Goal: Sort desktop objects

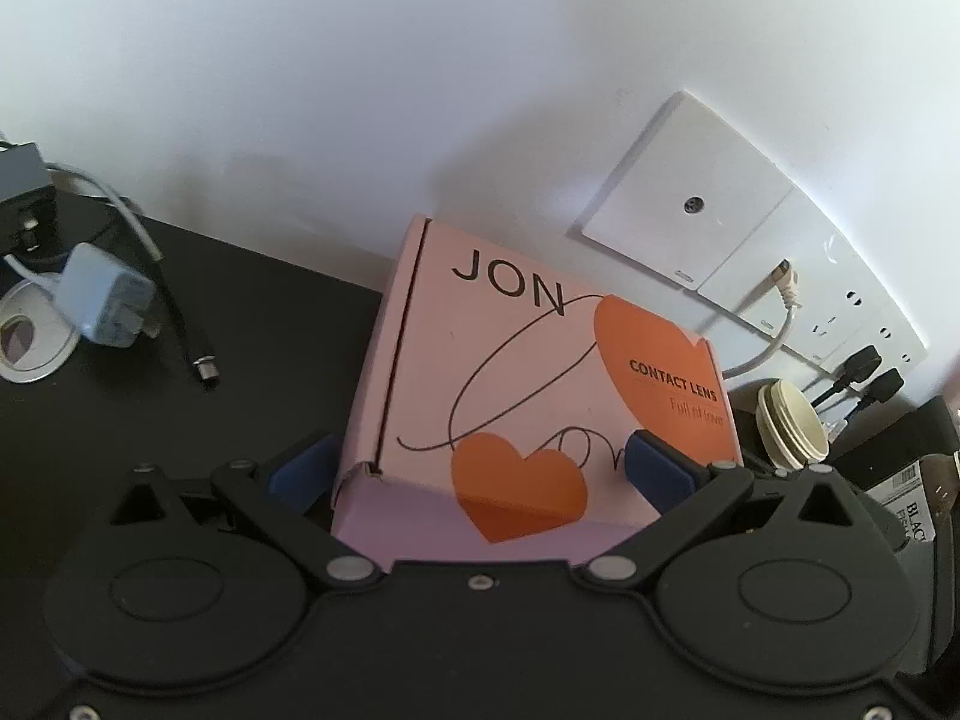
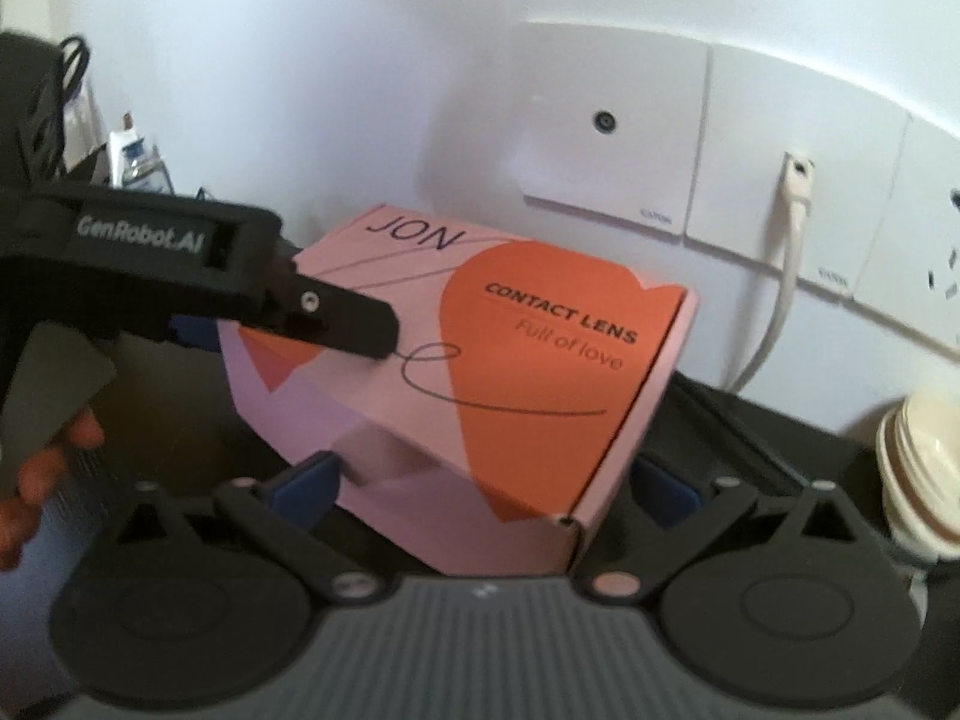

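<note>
A pink contact lens box (image 1: 528, 372) with orange hearts stands on the black desk against the white wall. My left gripper (image 1: 480, 468) straddles its near end, one blue pad on each side of the box. In the right wrist view the same box (image 2: 480, 372) sits between the blue pads of my right gripper (image 2: 486, 486), which stand wide at its near corner. The left gripper (image 2: 336, 324) shows there from the left, resting on the box top.
A white charger (image 1: 111, 300) with cables and a round grommet (image 1: 36, 330) lie at the left. A cream lid stack (image 1: 789, 420) (image 2: 918, 480) stands right of the box. Wall sockets (image 1: 690, 222) with plugged cables are behind.
</note>
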Tool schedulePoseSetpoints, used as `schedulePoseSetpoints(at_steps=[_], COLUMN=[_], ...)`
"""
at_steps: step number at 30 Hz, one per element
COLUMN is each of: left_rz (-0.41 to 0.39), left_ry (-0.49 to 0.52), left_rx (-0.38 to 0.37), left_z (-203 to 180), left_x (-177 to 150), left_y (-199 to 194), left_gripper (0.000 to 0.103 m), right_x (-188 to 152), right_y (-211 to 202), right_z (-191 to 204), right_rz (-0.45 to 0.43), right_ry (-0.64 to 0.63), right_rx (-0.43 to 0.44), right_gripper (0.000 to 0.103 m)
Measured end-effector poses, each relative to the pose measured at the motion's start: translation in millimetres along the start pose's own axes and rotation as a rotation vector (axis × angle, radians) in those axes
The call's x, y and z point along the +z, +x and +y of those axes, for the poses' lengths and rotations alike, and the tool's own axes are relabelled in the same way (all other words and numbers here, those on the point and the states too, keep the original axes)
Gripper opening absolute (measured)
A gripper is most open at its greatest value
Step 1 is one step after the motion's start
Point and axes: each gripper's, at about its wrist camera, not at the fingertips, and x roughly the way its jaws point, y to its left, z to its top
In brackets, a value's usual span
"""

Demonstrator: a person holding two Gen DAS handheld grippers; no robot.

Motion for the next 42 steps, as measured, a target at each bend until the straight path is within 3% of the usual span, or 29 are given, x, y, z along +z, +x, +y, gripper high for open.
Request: schedulePoseSetpoints(at_steps=[11,21,30,37,42], left_rz=[-0.027,0.004,-0.015,-0.002,0.018], left_ry=[-0.038,-0.052,-0.026,0.033,0.083], left_rx=[0.039,0.027,0.006,-0.004,-0.018], left_z=[11,14,18,26,31], left_x=[6,1,-8,-28,-50], left_y=[-5,-10,-31,-55,-73], left_gripper=[0.103,0.103,0.103,0.103,0.103], right_x=[11,13,0,-18,-32], right_y=[12,15,-4,-31,-53], right_z=[7,8,-1,-3,16], right_rz=[-0.002,-0.002,-0.004,-0.03,-0.036], right_ry=[-0.073,-0.088,0.064,0.286,0.322], right_rx=[0.042,0.013,-0.01,-0.046,-0.101], right_gripper=[0.102,0.102,0.102,0.102,0.102])
